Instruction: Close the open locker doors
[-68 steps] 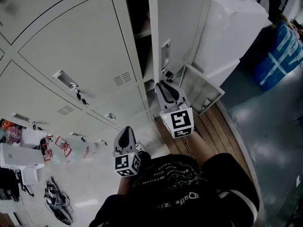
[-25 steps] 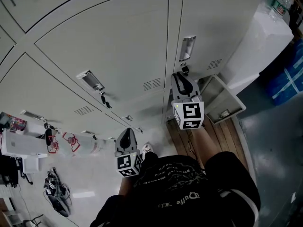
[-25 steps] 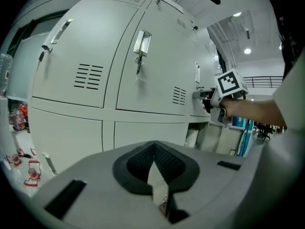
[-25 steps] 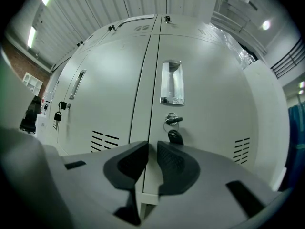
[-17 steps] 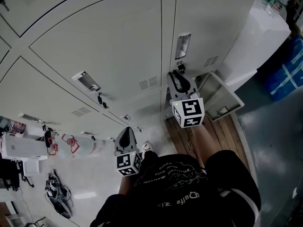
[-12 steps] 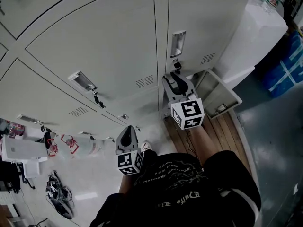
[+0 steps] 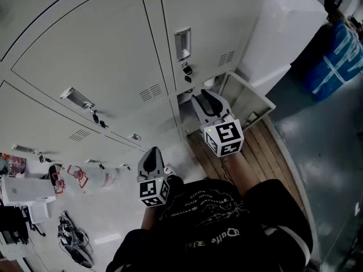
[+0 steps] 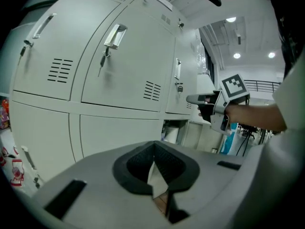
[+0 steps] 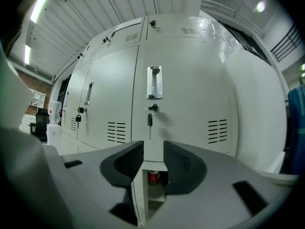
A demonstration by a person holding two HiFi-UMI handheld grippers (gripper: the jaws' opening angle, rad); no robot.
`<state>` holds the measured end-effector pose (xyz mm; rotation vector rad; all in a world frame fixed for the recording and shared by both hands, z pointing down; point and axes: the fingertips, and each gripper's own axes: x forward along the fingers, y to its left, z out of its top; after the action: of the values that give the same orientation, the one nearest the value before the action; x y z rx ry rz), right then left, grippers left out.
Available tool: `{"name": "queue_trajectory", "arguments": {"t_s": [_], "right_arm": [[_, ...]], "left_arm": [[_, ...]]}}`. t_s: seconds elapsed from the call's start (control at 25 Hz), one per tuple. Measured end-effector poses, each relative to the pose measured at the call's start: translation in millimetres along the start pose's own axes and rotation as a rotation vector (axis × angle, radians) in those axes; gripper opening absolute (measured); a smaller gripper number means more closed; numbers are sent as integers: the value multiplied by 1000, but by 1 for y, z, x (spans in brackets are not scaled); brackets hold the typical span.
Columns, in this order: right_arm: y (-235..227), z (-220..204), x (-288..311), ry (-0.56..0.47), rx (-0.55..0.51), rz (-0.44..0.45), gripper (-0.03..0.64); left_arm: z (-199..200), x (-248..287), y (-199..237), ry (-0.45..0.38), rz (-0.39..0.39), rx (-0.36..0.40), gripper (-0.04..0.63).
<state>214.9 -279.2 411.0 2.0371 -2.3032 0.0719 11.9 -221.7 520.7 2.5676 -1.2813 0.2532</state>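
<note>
Grey lockers [image 7: 85, 55] fill the upper left of the head view. One open locker door [image 7: 248, 102] hangs out low, right of centre, just beside my right hand-held gripper [image 7: 203, 98]. Its jaws have just been opening and stand apart with nothing between them, while my left hand-held gripper [image 7: 151, 154], at lower centre, is closed and empty.

No legible text anywhere. Black shirt [image 7: 210, 220], behind both sets of jaws: pale script print, too warped to read. Blue bag [image 7: 334, 55], far right of the right gripper [image 7: 204, 98]: white lettering, cut off, unreadable.
</note>
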Motion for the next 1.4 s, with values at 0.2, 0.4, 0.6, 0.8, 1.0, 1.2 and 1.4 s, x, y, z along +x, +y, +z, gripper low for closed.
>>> {"name": "queue_trajectory", "arguments": {"t_s": [0.2, 0.4, 0.6, 0.8, 1.0, 1.2, 1.4], "right_arm": [[-32, -16, -40, 19, 18, -49, 118], [-79, -37, -87, 38, 47, -140, 118], [-127, -57, -134, 70, 59, -234, 118], [-173, -72, -173, 106, 53, -304, 119], [-217, -83, -200, 127, 64, -352, 123], [-251, -103, -204, 191, 65, -314, 147], [-267, -129, -198, 266, 70, -236, 147]], "left_arm": [[-5, 1, -29, 5, -39, 8, 8], [-12, 2, -53, 13, -57, -4, 8], [-18, 5, -77, 25, -87, -6, 8], [-20, 12, -101, 33, -119, 7, 8], [-23, 14, -125, 52, -146, 27, 8], [-21, 15, -137, 61, -152, 53, 8], [-19, 13, -140, 69, -135, 68, 8]]}}
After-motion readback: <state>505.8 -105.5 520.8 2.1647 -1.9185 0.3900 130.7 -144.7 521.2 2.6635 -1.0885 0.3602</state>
